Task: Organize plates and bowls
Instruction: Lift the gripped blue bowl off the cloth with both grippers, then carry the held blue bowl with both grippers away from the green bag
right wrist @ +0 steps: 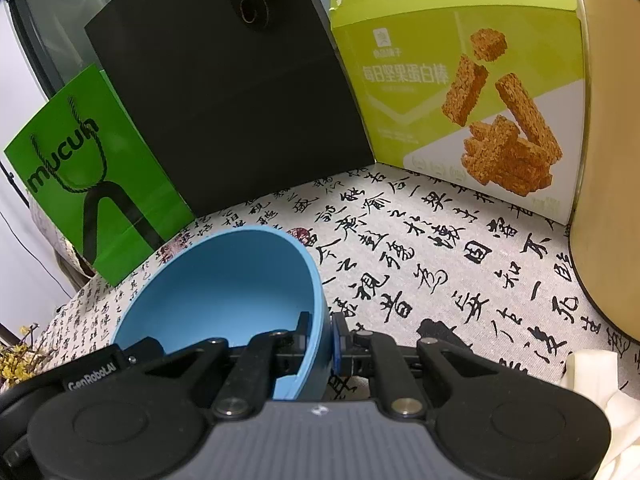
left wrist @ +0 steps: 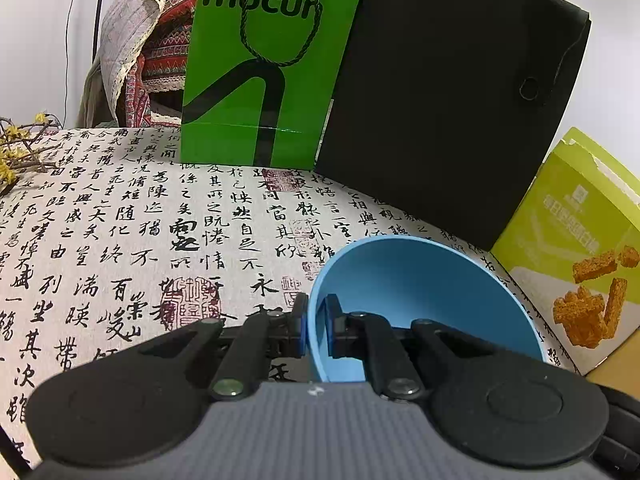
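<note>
A light blue bowl (left wrist: 420,292) sits tilted over the calligraphy-print tablecloth (left wrist: 120,240). My left gripper (left wrist: 316,320) is shut on its left rim, one pad outside the wall and one inside. In the right wrist view the same blue bowl (right wrist: 224,292) lies to the left, and my right gripper (right wrist: 322,336) is shut on its right rim in the same way. Both grippers hold the one bowl from opposite sides. The bowl is empty inside. No plates are in view.
A green paper bag (left wrist: 260,72), a black bag (left wrist: 440,100) and a lime snack box (right wrist: 460,88) stand along the back. A tan curved container (right wrist: 608,160) and something white (right wrist: 596,380) are at the right. Yellow flower twigs (left wrist: 16,152) lie far left.
</note>
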Demonstrator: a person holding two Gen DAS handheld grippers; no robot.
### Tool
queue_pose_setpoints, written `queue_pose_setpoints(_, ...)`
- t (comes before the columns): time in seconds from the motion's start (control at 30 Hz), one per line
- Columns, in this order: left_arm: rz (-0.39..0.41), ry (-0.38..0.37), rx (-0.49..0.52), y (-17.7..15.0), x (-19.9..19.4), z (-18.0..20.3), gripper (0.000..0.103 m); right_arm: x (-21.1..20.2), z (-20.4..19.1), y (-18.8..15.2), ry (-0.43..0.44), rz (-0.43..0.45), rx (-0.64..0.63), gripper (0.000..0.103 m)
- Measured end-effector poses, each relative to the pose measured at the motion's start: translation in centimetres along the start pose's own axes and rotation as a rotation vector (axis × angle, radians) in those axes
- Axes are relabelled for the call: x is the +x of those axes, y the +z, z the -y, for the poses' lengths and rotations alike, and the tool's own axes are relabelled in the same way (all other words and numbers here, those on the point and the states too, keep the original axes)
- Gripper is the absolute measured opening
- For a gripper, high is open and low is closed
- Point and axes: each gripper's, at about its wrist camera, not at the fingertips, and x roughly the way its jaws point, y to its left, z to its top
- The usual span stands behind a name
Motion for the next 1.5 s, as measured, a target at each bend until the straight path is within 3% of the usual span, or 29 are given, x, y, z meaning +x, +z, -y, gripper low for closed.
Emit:
queue_pose_setpoints(0.7, 0.047, 0.001, 0.029, -0.1, -0.7, 0.5, 0.01, -0.7, -0.3, 0.1, 0.001, 0.026, -0.009, 0.009)
queue_pose_setpoints(0.9, 0.052, -0.029, 0.029, -0.1, -1.2, 0.6, 0.01, -1.0, -0.2, 0.1, -0.003, 0.035, 0.001, 0.009)
queue_pose_setpoints(1.1, 0.066, 0.005, 0.098, 0.0, -1.8, 2.0, 0.01, -1.7, -0.1, 0.2, -0.011, 0.063, 0.0, 0.01)
queue_pose_setpoints(1.27, 0.09, 0.022, 0.128, 0.4, -3.4, 2.5, 0.01, -2.4, 0.4, 0.5, 0.042, 0.057, 0.028, 0.01)
queue_pose_setpoints(1.5, 0.092, 0.027, 0.107, 0.5, -6.1, 2.0, 0.01, -5.0, -0.2, 0.3, 0.074, 0.121, 0.005, 0.01)
